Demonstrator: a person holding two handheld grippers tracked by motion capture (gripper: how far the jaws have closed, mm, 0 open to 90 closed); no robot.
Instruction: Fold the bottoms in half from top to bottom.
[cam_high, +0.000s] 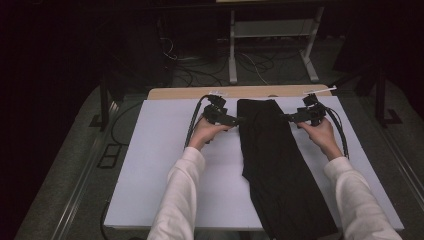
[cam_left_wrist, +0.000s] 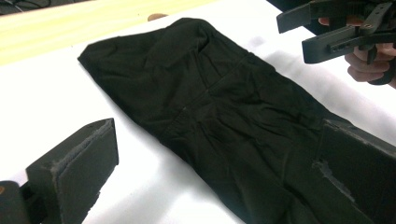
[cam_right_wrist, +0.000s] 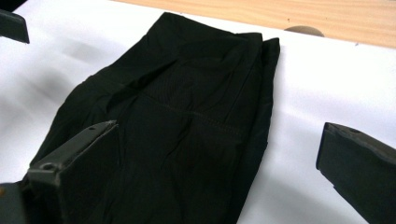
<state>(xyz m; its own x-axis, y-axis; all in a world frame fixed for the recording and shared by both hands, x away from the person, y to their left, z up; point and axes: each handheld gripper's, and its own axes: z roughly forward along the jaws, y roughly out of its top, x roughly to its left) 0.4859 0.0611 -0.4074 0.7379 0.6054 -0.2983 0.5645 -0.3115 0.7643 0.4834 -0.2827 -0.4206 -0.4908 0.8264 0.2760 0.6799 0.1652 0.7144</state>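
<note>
A black pair of trousers (cam_high: 270, 150), folded lengthwise, lies on a white sheet (cam_high: 165, 150), waist end toward the far side. My left gripper (cam_high: 241, 120) is at the garment's left edge near the waist, and my right gripper (cam_high: 286, 118) is at its right edge. In the left gripper view my left gripper (cam_left_wrist: 215, 177) stands open, its jaws wide apart over the trousers (cam_left_wrist: 210, 93), with the right gripper (cam_left_wrist: 327, 35) open at the top right. In the right gripper view my right gripper (cam_right_wrist: 215, 163) is open over the trousers (cam_right_wrist: 187, 93).
The wooden tabletop (cam_high: 185, 93) shows beyond the sheet's far edge, with a round hole (cam_right_wrist: 303, 30) in it. The trouser legs hang over the near edge of the sheet. A metal stand (cam_high: 232, 50) and cables (cam_high: 200, 70) are on the floor behind the table.
</note>
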